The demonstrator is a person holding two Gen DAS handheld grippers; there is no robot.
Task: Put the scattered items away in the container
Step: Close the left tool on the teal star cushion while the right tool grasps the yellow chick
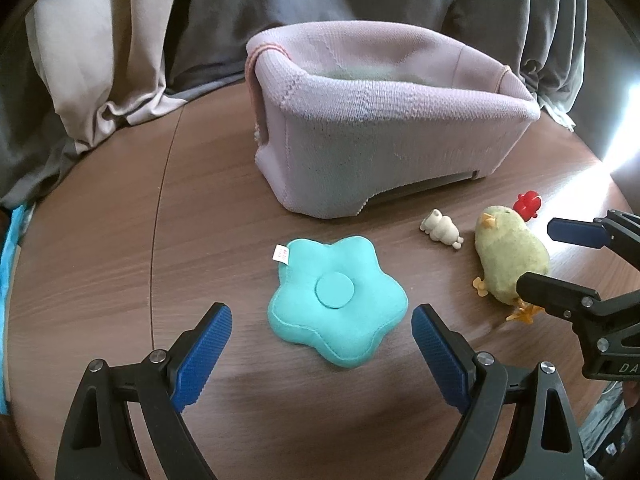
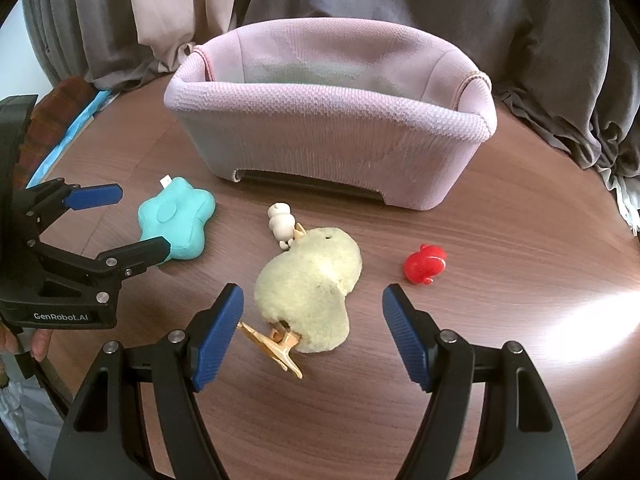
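Left wrist view: left claw (image 1: 322,334) spread above a flat teal star-shaped cushion (image 1: 338,300), stitched centre disc.

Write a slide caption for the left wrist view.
Open left gripper over teal flower cushion, pink basket behind.

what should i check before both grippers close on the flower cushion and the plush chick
1. Left gripper jaws open: ok.
2. Teal flower cushion centred between the left jaws: ok, not yet gripped.
3. Right gripper jaws open: ok.
4. Plush chick between the right jaws: ok, lying on its side, untouched.
5. White figurine clear of the chick: not ok, it lies against the chick's beak.
6. Pink basket open on top: ok; room inside: cannot tell.
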